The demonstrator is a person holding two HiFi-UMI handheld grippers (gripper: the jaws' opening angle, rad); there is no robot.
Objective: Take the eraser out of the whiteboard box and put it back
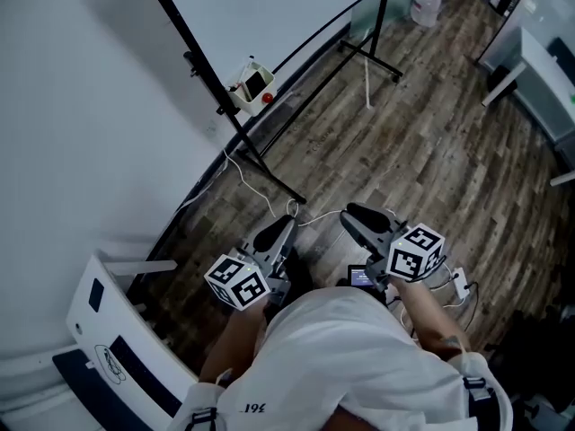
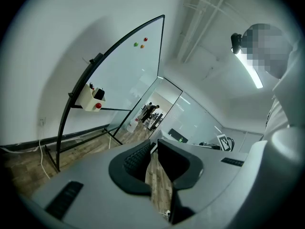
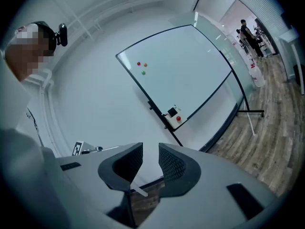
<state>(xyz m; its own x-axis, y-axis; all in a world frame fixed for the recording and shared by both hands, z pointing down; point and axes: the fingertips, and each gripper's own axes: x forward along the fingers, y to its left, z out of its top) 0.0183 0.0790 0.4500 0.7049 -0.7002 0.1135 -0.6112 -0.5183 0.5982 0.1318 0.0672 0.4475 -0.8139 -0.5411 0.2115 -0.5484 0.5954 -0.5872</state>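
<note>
A small white whiteboard box (image 1: 243, 86) hangs on the whiteboard's black stand, with a dark eraser (image 1: 256, 83) in it and a red magnet (image 1: 267, 98) at its corner. The left gripper view shows the box (image 2: 87, 99) far off at left; in the right gripper view the box (image 3: 174, 114) sits below the whiteboard (image 3: 186, 70). My left gripper (image 1: 286, 225) (image 2: 154, 144) is held near my body, well short of the box, jaws a narrow gap apart with only floor between them. My right gripper (image 1: 352, 214) (image 3: 150, 147) is beside it, open and empty.
The whiteboard stand's black legs (image 1: 269, 173) and a white cable (image 1: 247, 178) lie on the wood floor between me and the box. A water jug (image 1: 427, 5) stands far back, a white desk (image 1: 539, 70) at right, and a white and blue panel (image 1: 108, 330) at lower left.
</note>
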